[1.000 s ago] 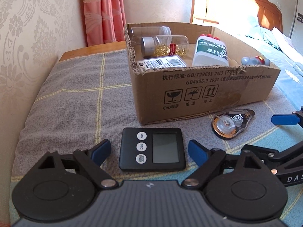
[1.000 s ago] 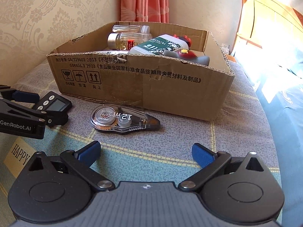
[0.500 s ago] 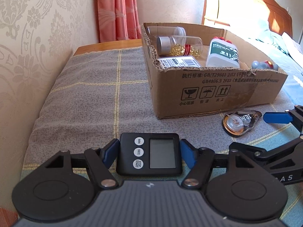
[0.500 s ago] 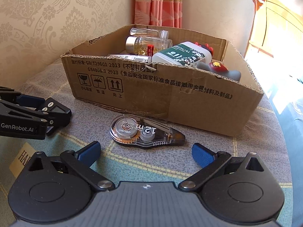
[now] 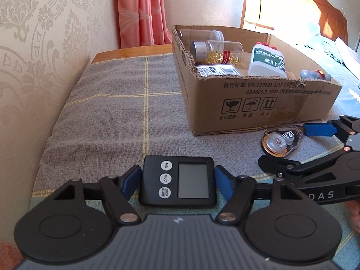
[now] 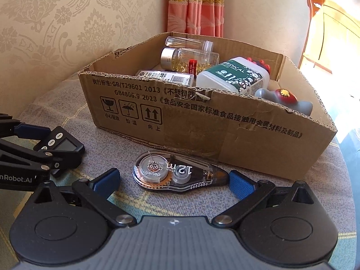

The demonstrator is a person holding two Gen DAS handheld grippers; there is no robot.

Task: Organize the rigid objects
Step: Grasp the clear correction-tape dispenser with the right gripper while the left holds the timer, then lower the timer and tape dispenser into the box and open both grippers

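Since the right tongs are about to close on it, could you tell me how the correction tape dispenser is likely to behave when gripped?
The correction tape dispenser looks like hard clear plastic, so probably stiff and light. Its tapered, glossy shell may slip or pivot between the right tongs. Lying flat on the cloth, it seems unlikely to roll.

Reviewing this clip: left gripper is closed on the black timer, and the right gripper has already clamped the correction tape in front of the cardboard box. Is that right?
Not quite. In the right wrist view the right gripper is open: its blue fingers stand on either side of the correction tape, which lies flat on the cloth before the cardboard box. The left gripper does grip the black timer.
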